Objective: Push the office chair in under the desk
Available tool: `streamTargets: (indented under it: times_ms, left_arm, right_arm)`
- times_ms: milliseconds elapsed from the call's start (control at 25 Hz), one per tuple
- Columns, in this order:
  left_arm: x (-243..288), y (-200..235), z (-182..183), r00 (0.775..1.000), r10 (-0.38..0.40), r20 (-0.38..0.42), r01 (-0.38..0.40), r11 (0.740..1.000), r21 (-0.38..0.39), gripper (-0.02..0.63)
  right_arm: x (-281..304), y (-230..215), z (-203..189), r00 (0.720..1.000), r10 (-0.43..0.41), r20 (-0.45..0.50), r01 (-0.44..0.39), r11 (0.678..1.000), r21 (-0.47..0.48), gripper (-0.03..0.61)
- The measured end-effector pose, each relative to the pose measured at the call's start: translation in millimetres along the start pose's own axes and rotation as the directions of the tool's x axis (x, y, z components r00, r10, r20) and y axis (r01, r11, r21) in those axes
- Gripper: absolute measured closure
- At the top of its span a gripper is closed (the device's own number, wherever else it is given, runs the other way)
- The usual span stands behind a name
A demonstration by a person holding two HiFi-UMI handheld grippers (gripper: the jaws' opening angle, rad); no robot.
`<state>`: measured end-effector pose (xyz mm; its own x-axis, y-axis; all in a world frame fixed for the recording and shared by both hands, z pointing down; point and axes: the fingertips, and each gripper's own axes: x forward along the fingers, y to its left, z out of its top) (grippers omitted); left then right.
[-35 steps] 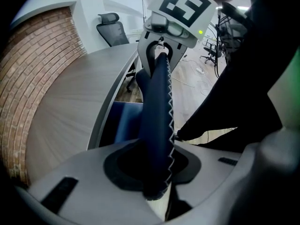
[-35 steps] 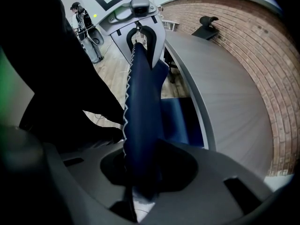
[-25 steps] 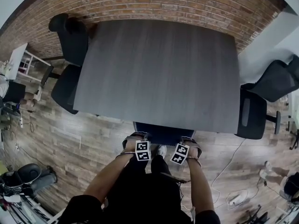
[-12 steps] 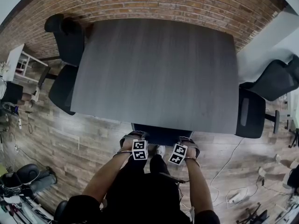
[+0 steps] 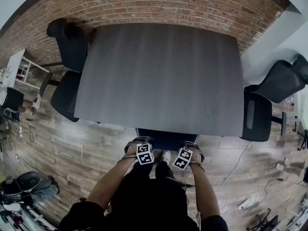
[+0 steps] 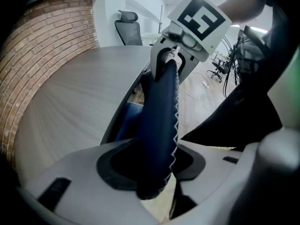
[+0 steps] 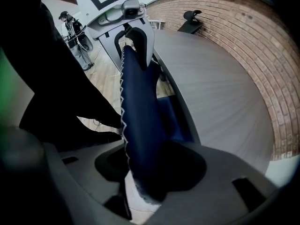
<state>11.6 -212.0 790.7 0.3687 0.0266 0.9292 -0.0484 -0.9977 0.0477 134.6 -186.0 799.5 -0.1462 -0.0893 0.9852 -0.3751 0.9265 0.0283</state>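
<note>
Your office chair (image 5: 167,138) stands at the 6 o'clock edge of the desk (image 5: 163,76). It is pushed in so far that the head view shows only a dark blue strip of its backrest. The seat and the base are hidden under the grey top.

Your left gripper (image 5: 139,142) is at the top edge of the backrest toward 7 o'clock, and your right gripper (image 5: 193,146) is toward 5 o'clock. In both gripper views the blue backrest runs between the jaws. The jaws have just been opening and now stand apart, with a dark gap beside the fabric, so they do not clamp it. Whether a pad touches the zigzag seam is hard to make out.

Your arms and dark clothes cover the floor at 6 o'clock. Other black chairs (image 5: 65,95) stand at 9 and 3 o'clock of the desk, partly hidden under its edges. The brick wall (image 5: 159,4) is at 12 o'clock.
</note>
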Motion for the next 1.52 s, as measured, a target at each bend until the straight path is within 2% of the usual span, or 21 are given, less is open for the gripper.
streamTargets:
  times_ms: [80,200,320,400,480,600,680,760,840,960,1080,1200,1320,1440,1520]
  left_arm:
    - [-4,-2,-2,1.0,-0.017,0.006,0.017,0.999,-0.035,0.436]
    - [-13,-1,-8,0.998,-0.051,0.03,0.055,0.99,-0.13,0.415]
    - [-33,2,-10,0.997,-0.06,0.057,0.068,0.986,-0.151,0.394]
    - [-46,4,-11,0.997,-0.041,0.072,0.05,0.989,-0.137,0.393]
    - [-59,7,-12,0.995,-0.022,0.096,0.036,0.987,-0.154,0.391]
    - [-83,18,-6,0.985,0.045,0.169,0.002,0.963,-0.27,0.393]
    - [-102,29,3,0.964,0.142,0.227,-0.051,0.929,-0.366,0.435]
    - [-121,40,16,0.927,0.238,0.29,-0.089,0.89,-0.446,0.52]
    - [-141,48,31,0.891,0.299,0.341,-0.095,0.858,-0.505,0.569]
    - [-175,58,55,0.831,0.384,0.403,-0.108,0.822,-0.559,0.6]
    - [-212,68,68,0.749,0.488,0.449,-0.126,0.769,-0.627,0.606]
    - [-250,77,79,0.656,0.583,0.479,-0.133,0.714,-0.687,0.607]
    - [-280,75,88,0.565,0.651,0.507,-0.176,0.695,-0.697,0.607]
    - [-308,70,95,0.468,0.703,0.535,-0.231,0.682,-0.694,0.607]
    - [-320,63,99,0.418,0.723,0.55,-0.257,0.675,-0.692,0.607]
  right_arm:
    - [-4,3,2,1.0,0.009,0.008,-0.009,1.0,0.015,0.379]
    - [-17,3,10,0.999,0.014,0.047,-0.017,0.998,0.057,0.373]
    - [-29,6,15,0.998,0.035,0.05,-0.038,0.997,0.064,0.374]
    - [-38,6,18,0.998,0.037,0.058,-0.042,0.995,0.087,0.373]
    - [-48,3,23,0.996,0.023,0.09,-0.035,0.989,0.141,0.373]
    - [-64,-4,29,0.99,-0.005,0.14,-0.025,0.976,0.217,0.376]
    - [-76,-11,33,0.982,-0.048,0.184,-0.005,0.96,0.281,0.399]
    - [-94,-22,39,0.964,-0.11,0.243,0.011,0.926,0.378,0.425]
    - [-115,-36,47,0.93,-0.194,0.312,0.018,0.871,0.491,0.451]
    - [-152,-53,58,0.856,-0.323,0.403,-0.006,0.775,0.632,0.487]
    - [-182,-62,65,0.795,-0.419,0.439,-0.016,0.709,0.705,0.527]
    - [-207,-69,68,0.739,-0.503,0.447,0.002,0.666,0.746,0.55]
    - [-228,-70,70,0.692,-0.562,0.454,0.001,0.629,0.778,0.565]
    - [-241,-69,68,0.661,-0.611,0.435,0.04,0.608,0.793,0.571]
    - [-248,-66,65,0.638,-0.64,0.429,0.046,0.587,0.808,0.574]
